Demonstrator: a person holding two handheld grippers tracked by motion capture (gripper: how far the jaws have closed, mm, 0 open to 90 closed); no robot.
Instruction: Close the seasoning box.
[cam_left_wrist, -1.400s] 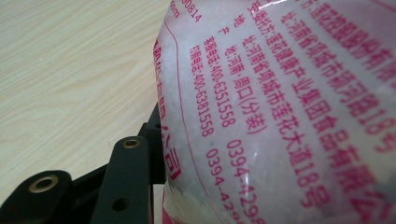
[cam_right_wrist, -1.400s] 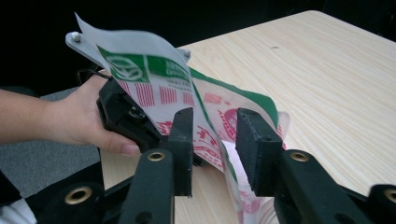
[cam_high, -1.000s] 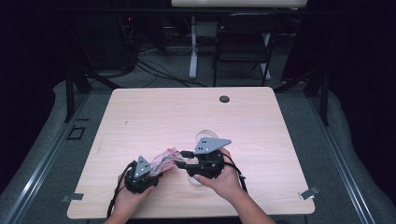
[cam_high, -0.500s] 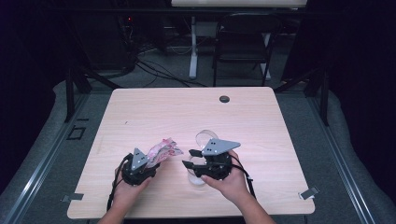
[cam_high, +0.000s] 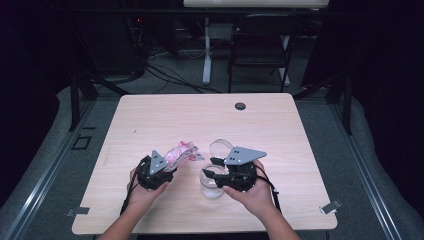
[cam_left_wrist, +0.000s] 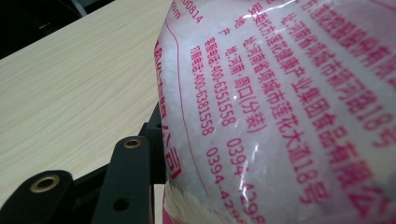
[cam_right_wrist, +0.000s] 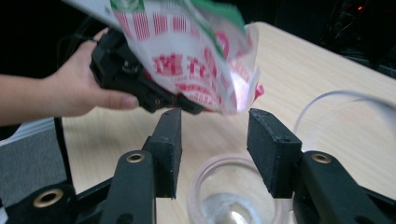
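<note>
A pink-and-white printed bag of white granules is pinched in my left gripper, which is shut on its lower end. In the left gripper view the bag looms close beside one black finger. My right gripper stands open just above a clear plastic cup. In the right gripper view the gripper has nothing between its jaws. There the cup stands below them, and the bag's open end hangs above and beyond.
A clear round lid lies on the wooden table just behind the right gripper. A small black disc sits near the far edge. A chair and cables stand on the floor beyond the table.
The two grippers were together at the bag one second ago. The right gripper has let go and drawn right, now open over the cup. The left gripper keeps the bag.
</note>
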